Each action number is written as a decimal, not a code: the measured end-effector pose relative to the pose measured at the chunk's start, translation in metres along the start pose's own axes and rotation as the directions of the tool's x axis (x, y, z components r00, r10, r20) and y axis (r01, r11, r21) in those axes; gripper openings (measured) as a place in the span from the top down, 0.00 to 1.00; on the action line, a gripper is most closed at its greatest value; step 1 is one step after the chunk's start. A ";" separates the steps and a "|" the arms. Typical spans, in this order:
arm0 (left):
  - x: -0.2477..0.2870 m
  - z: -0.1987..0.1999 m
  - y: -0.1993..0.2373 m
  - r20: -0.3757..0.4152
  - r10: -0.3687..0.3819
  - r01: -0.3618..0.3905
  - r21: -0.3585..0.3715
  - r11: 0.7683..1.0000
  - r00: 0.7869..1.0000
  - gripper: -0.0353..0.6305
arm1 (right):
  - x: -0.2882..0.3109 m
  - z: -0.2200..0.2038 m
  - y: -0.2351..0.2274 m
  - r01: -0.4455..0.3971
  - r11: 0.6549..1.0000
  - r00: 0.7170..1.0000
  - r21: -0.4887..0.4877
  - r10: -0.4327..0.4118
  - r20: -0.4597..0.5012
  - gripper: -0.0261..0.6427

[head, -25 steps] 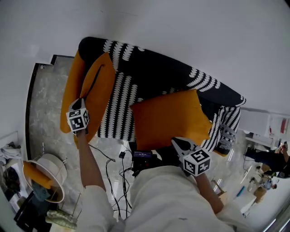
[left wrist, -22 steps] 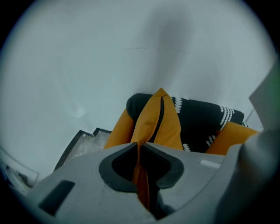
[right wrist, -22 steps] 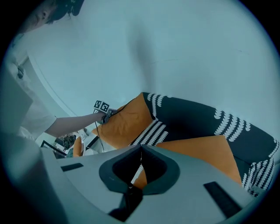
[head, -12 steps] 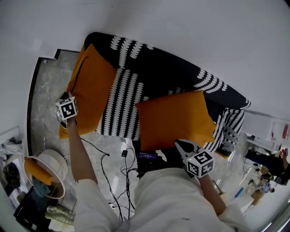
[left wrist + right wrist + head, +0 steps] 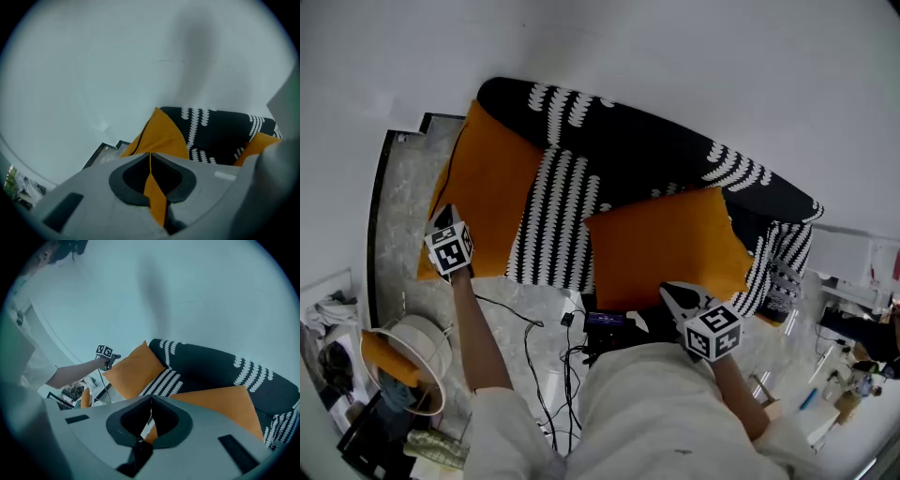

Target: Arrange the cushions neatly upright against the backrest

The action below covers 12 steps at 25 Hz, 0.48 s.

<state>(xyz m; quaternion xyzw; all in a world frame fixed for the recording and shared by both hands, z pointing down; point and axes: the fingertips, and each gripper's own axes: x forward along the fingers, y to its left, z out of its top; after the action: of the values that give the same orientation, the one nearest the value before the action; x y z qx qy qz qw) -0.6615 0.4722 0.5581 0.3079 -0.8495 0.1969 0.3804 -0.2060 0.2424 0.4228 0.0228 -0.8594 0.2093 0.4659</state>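
Note:
On the black-and-white patterned sofa [image 5: 609,141] are two orange cushions. The left cushion [image 5: 487,187] leans broad-face out at the sofa's left end. My left gripper [image 5: 442,217] is at its lower outer corner. Its jaws have just closed, and in the left gripper view [image 5: 150,154] a strip of orange fabric [image 5: 161,136] is pinched between them. The right cushion [image 5: 666,248] lies tilted over the seat. My right gripper [image 5: 672,295] is shut on its near edge, as the right gripper view [image 5: 151,401] also shows with the right cushion [image 5: 220,406].
A white wall runs behind the sofa. A white round basket [image 5: 403,361] stands on the marble floor at lower left. Cables [image 5: 544,328] and a dark device [image 5: 605,323] lie in front of the seat. Clutter fills the far right [image 5: 853,366].
The left cushion has swung from nearly edge-on to showing its broad face at the sofa's left end. My left gripper shifted outward with its corner. The right gripper and right cushion held still.

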 end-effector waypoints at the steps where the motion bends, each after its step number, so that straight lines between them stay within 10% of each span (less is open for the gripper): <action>1: -0.003 0.000 -0.007 0.002 -0.010 0.010 0.009 1.000 1.000 0.91 | -0.001 0.001 -0.001 -0.001 1.000 1.000 0.003 0.000 0.008 0.95; 12: -0.049 0.011 -0.112 0.004 -0.161 0.158 0.158 0.975 0.987 0.91 | -0.016 0.001 -0.012 -0.014 0.998 0.992 0.062 0.006 0.130 0.95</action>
<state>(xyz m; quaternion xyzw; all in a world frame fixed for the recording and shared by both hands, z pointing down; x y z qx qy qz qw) -0.5666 0.4019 0.5248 0.4056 -0.8072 0.2293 0.3624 -0.1949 0.2291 0.4137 0.0467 -0.8809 0.2367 0.4071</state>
